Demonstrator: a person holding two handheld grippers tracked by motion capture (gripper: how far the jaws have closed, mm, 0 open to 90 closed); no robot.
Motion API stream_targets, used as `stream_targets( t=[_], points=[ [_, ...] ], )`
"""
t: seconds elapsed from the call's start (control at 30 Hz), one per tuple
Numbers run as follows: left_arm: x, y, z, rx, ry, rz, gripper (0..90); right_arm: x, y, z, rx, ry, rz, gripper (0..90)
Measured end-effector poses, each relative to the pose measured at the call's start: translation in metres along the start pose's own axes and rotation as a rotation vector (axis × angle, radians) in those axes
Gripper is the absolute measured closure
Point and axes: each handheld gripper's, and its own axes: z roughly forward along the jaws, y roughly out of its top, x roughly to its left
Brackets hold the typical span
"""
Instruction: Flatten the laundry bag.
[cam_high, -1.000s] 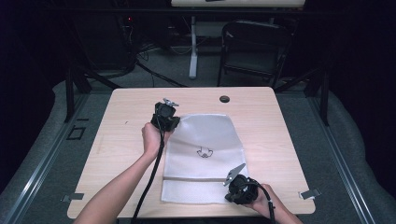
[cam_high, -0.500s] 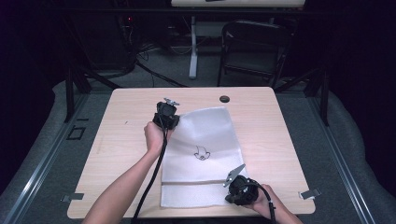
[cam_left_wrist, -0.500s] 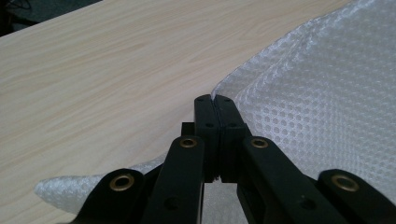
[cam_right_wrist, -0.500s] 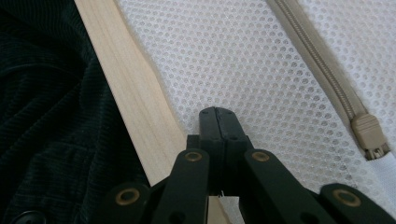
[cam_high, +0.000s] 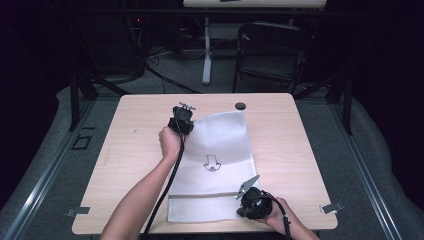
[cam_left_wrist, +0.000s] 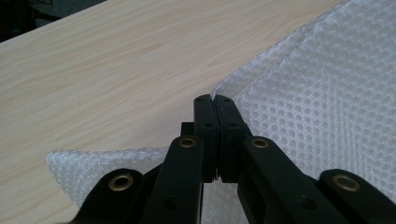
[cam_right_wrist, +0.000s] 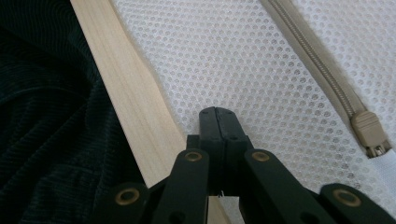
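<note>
High view: a white mesh bag (cam_high: 215, 165) lies on the desk (cam_high: 310, 165), running from the middle toward the near edge. The left gripper (cam_high: 181, 120) sits at the bag's far left corner, the right gripper (cam_high: 252, 202) at its near right corner by the desk's near edge. The left gripper view adds that its jaws are pressed together on the bag's lifted edge. The right gripper view shows jaws closed on the mesh at the desk's edge, with a beige zipper (cam_right_wrist: 327, 88) and its pull (cam_right_wrist: 371, 133) nearby.
</note>
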Motion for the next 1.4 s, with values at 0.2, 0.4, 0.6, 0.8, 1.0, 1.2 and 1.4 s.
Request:
stream_targets(
  t=[0.2,0.4,0.6,0.8,1.0,1.2,1.4],
  points=[
    [-0.004,0.003,0.013,0.009,0.029,0.010,88.5,-0.001,0.001,-0.001,0.011,-0.006,-0.005,90.0],
    [-0.002,0.007,0.023,0.007,0.031,-0.005,85.3,-0.001,-0.001,0.002,-0.026,0.008,0.039,90.0],
    [0.003,0.011,0.022,-0.010,-0.009,-0.017,64.2,-0.002,-0.001,0.002,-0.033,0.021,0.058,90.0],
    [0.006,0.008,0.012,-0.001,-0.090,-0.021,35.4,-0.004,-0.001,0.001,-0.013,0.022,0.049,90.0],
    [0.004,-0.013,-0.009,-0.030,-0.183,0.012,19.4,-0.007,0.001,-0.006,-0.079,0.037,0.083,72.1],
    [0.001,-0.042,-0.032,-0.037,-0.246,0.047,9.8,-0.016,-0.002,-0.020,-0.105,-0.032,0.109,43.4],
    [-0.008,-0.073,-0.057,-0.036,-0.321,0.079,4.9,-0.025,-0.005,-0.028,-0.126,-0.065,0.145,23.0]
  ],
)
